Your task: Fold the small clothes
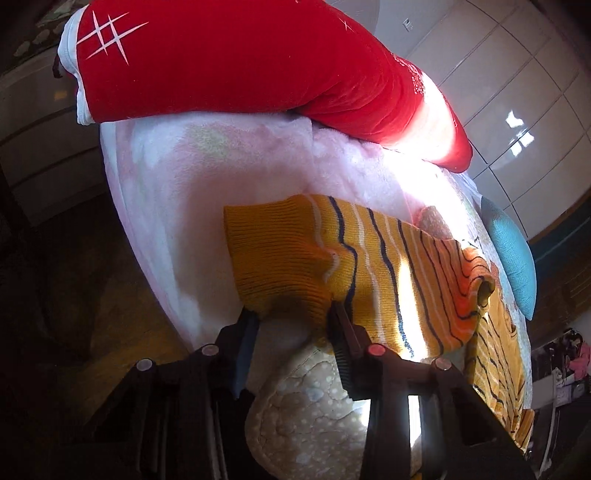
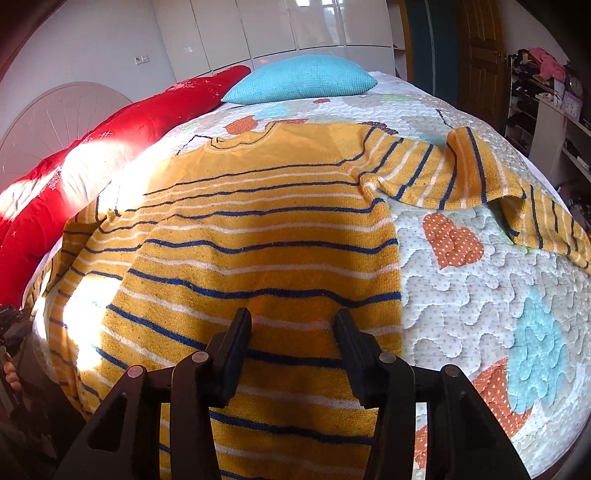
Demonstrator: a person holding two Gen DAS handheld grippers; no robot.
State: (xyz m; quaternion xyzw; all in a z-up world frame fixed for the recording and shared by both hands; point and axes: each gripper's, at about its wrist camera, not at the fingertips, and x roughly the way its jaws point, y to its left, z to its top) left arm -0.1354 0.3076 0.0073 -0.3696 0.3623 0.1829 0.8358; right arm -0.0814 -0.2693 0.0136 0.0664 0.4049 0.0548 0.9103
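Now left claw (image 1: 293,314) wide – straddling sweater (image 1: 332,258) cuff

A quilted bedspread (image 2: 480,295) with orange dotted hearts and pale blue patches covers the bed ahead of the right hand-held gripper. Far ahead lies a turquoise cushion (image 2: 303,79), and to its left a long red pillow (image 2: 122,125) with white star stitching runs along a round white headboard (image 2: 55,114). Glossy white wardrobe doors (image 2: 280,29) stand behind. A wooden door (image 2: 480,59) and cluttered shelves (image 2: 546,96) are off to the right. A pale pink fleece blanket (image 1: 207,177) lies under the red pillow.
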